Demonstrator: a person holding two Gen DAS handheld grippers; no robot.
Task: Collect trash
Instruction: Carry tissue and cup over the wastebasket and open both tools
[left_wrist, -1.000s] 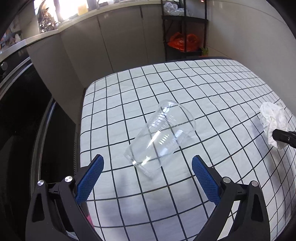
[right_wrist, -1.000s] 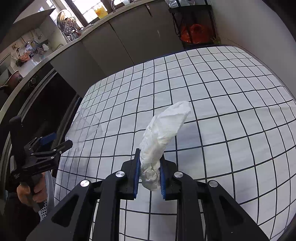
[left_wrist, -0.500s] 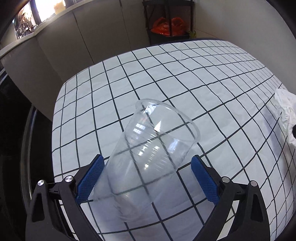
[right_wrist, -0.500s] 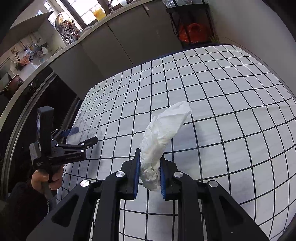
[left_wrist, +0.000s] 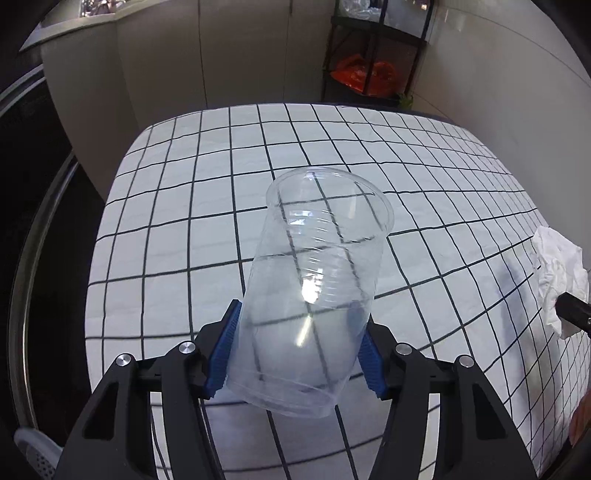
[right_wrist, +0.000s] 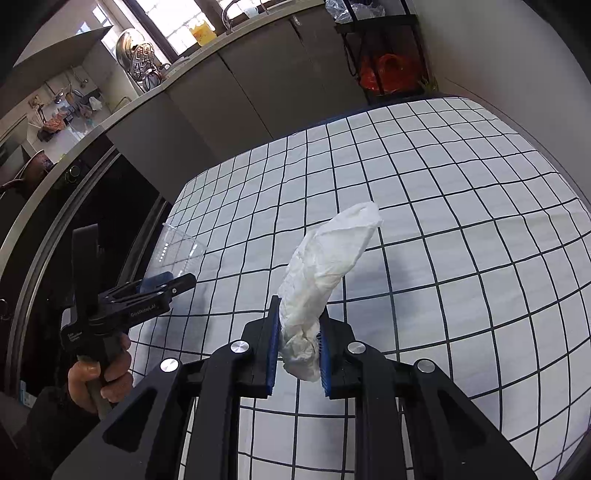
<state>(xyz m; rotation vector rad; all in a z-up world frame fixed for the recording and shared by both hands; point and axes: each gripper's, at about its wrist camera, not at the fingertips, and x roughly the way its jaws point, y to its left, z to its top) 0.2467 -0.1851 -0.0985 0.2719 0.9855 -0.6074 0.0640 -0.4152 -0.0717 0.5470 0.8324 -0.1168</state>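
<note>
Trash: two pieces, both off the checked surface (left_wrist: 207, 206) and each gripped.
Plastic cup (left_wrist: 314, 280): one, clear, held near its base by the left gripper (left_wrist: 295, 354), mouth tilted up and away; blue pads pressed against both sides. Jaws closed on it.
Reason for hold: a low grip probably keeps the thin wall from buckling.
Crumpled tissue (right_wrist: 321, 280): one, white, pinched at its lower end by the right gripper (right_wrist: 297, 354), the rest sticking up free. Jaws closed on it.
Position: tissue to the right of the cup, well apart.
Bin: none visible.
Orange bag (left_wrist: 360, 72): one, on a shelf rack beyond the surface's far edge.
</note>
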